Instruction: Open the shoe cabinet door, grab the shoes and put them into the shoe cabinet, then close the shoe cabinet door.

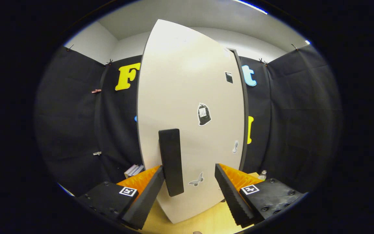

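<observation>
one handle (pixel 171 161) between hand-held gripper (pixel 189 182) fingers

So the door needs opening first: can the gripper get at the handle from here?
Probably yes. The gripper is open, and the black handle on the door stands between its fingers, against the left one, with nothing in front of it.

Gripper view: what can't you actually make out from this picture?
- Inside of the shoe cabinet: hidden behind its white door.
- Shoes: can't be made out.
- Whether the left finger of the open gripper touches the black handle: too close to tell.
- Stickers on the door: too small to read.
- Small items behind the left finger: partly covered.
</observation>
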